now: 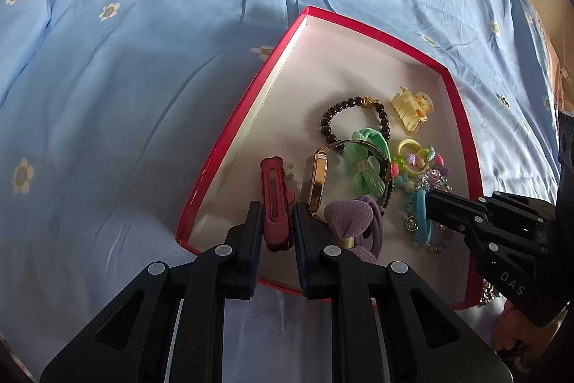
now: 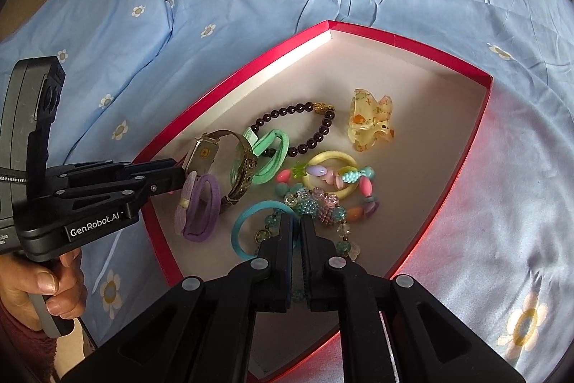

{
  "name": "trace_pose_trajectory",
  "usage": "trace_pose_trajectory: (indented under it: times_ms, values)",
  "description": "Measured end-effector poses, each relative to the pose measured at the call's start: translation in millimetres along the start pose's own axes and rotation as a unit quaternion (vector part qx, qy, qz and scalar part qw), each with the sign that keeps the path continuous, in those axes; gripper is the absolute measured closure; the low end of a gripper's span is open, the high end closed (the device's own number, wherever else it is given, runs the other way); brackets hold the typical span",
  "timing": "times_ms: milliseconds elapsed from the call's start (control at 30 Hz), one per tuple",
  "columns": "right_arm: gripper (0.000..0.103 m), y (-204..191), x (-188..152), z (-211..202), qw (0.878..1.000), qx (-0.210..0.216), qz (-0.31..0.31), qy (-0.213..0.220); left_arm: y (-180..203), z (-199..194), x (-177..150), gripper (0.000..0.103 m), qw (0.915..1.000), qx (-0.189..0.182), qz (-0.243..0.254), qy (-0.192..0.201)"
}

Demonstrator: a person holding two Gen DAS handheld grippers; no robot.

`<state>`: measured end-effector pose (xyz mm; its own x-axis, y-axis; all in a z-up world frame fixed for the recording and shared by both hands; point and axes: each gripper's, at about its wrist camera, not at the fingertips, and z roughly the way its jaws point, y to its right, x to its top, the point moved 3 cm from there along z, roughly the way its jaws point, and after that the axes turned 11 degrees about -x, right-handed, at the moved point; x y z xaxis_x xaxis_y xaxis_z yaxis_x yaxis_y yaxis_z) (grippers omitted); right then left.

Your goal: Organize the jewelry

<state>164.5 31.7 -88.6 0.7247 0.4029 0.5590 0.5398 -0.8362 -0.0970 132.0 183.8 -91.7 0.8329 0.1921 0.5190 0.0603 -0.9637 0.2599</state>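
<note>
Left tool (image 1: 277,221): we record its two black fingers a narrow gap apart, with the dark pink plastic hair clip (image 1: 274,203) between the pads; we cannot tell whether the pads press it or only flank it. The clip lies in the shallow red cardboard box with the white lining (image 1: 229,131), near the box's left wall.

Right tool (image 2: 298,232): we record its fingers nearly closed over the turquoise elastic hair tie (image 2: 244,221) where that tie meets the string of mixed pastel beads (image 2: 319,203); whether anything is pinched we cannot tell. Both items lie on the box floor toward its near edge.

Remaining contents, placed against the box:
- Gold rectangular wristwatch with mesh band (image 1: 317,178), toward the left wall, just right of the clip.
- Purple fabric bow hair tie (image 1: 353,225), at the near edge, touching the watch band.
- Green fabric bow hair tie (image 1: 366,167), centre of the floor, overlapping the watch band.
- Dark round-bead bracelet with a gold charm (image 1: 355,113), centre, on the far side of the green tie.
- Translucent yellow plastic claw clip (image 1: 412,108), toward the right wall.
- Yellow elastic ring with pastel charms (image 1: 412,160), toward the right wall, nearer than the claw clip.

The box rests on a bed spread with a light blue sheet printed with white daisies (image 1: 143,60). A bare hand (image 2: 43,289) grips the left tool's handle, outside the box's left wall.
</note>
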Motion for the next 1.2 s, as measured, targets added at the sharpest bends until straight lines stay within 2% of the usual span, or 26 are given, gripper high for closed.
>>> trace_pose_trajectory:
  times_ms: [400,500,567,633,800,1000,1100,1200]
  values:
    - [0.095,2.7,-1.9,-4.0,1.0,0.009,0.013,0.002,0.0,1.0,0.7,0.087,1.0,-0.001,-0.007,0.001]
    - [0.091,3.6,-2.7,-7.1,1.0,0.012,0.017,0.005,-0.5,-1.0,0.6,0.085,0.9999,-0.003,-0.01,0.003]
    - [0.079,4.3,-2.9,-10.4,1.0,0.015,0.02,0.008,0.3,-3.5,0.2,0.08,0.9999,-0.006,-0.011,0.007]
    - [0.075,4.9,-3.5,-14.5,0.999,0.018,0.023,0.013,1.4,-6.4,-0.3,0.074,0.9999,-0.007,-0.011,0.011]
    - [0.075,6.3,-4.7,-23.3,0.999,0.017,0.03,0.024,6.9,-12.6,-2.0,0.065,0.9998,0.002,0.001,0.018]
    - [0.073,12.3,-5.5,-36.9,0.998,0.012,0.04,0.042,8.1,-25.8,-5.3,0.061,0.9993,0.002,-0.009,0.036]
    - [0.069,16.1,-7.0,-44.2,0.997,0.012,0.049,0.053,6.8,-35.4,-9.3,0.054,0.9984,-0.004,-0.02,0.052]
    - [0.062,20.0,-10.5,-51.9,0.996,0.011,0.062,0.069,5.1,-44.5,-16.7,0.039,0.9969,-0.009,-0.036,0.069]
